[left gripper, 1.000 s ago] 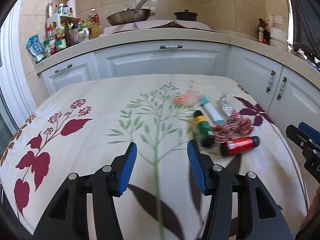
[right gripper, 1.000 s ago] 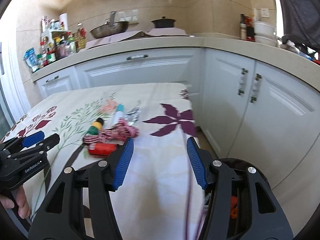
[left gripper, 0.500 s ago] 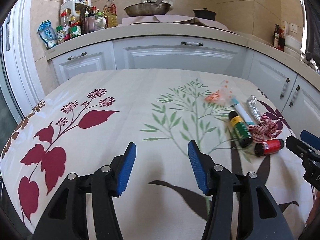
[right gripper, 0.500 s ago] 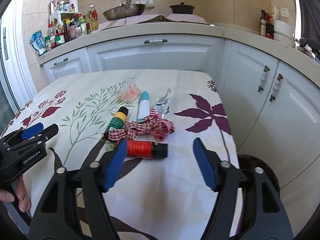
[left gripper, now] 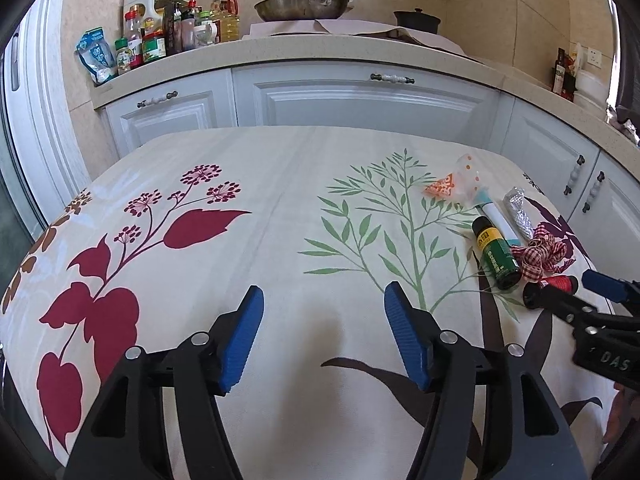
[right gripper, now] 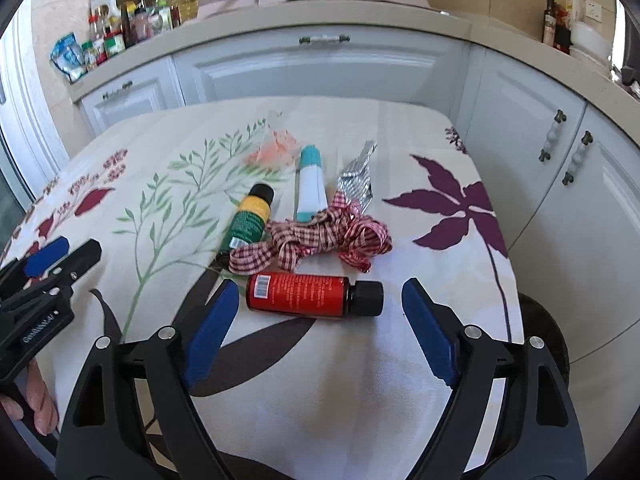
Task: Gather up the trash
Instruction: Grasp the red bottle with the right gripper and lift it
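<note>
Right gripper [right gripper: 316, 312] lined up on the red bottle [right gripper: 298, 294].
I have just spread its jaws apart to straddle the bottle untouched; left gripper [left gripper: 324, 336] waits, jaws apart, over bare bench [left gripper: 280, 184].

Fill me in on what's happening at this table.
A person holding a gripper in each hand is clearing trash off a flowered tablecloth. The right gripper has just been opening its jaws and sits right in front of a red bottle lying on its side, not gripping it. Behind lie a checked ribbon, a green bottle, a white tube and a foil wrapper. The left gripper is open over bare cloth, holding nothing.
</note>
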The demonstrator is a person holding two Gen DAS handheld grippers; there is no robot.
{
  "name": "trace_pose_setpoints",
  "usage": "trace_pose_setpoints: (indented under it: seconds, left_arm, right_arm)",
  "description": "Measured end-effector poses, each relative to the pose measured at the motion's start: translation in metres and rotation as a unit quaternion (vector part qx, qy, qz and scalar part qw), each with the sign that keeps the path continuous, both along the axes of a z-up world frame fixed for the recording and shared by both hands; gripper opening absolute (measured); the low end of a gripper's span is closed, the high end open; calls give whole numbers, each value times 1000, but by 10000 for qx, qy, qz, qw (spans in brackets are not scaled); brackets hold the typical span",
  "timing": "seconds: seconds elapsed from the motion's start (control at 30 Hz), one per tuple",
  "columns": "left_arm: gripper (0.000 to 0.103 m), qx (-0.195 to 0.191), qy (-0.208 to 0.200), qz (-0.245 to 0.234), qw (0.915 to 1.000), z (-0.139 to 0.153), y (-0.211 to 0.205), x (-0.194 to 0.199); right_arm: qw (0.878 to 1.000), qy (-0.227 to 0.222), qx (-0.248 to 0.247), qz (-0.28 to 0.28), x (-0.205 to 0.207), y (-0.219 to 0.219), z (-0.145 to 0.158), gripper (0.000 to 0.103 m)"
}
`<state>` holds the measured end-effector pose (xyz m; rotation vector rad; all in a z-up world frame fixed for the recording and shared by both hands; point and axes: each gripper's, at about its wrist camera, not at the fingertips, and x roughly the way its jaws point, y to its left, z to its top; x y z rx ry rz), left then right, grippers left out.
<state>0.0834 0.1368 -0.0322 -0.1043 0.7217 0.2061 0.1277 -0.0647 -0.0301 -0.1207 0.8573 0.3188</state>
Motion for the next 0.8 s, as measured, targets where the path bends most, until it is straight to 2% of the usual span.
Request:
trace_pose_setpoints:
  seconds: [0.1,0.17,0.2,0.5,0.8]
  left_arm:
    - [62,-28,8,-29,10000,0,-2,0]
    - [62,-32,8,-55,10000,0,-4,0]
    - [62,-33,13,-69,10000,0,-5,0]
    - [63,-66,-22,-215,9997,4,-17,2]
    - [63,-40,-49,-587,9983,8,-49,7]
  right_arm:
    - [10000,56,8,-20,2,-1,-3,81]
    - [10000,61,28,8,2,0,-3,73]
    - [10000,58,2,28,2,0,-3,72]
    - [9998,-180,17,39,-5,-4,4,72]
    - [9992,-378,-29,-142,-13,-30,9,72]
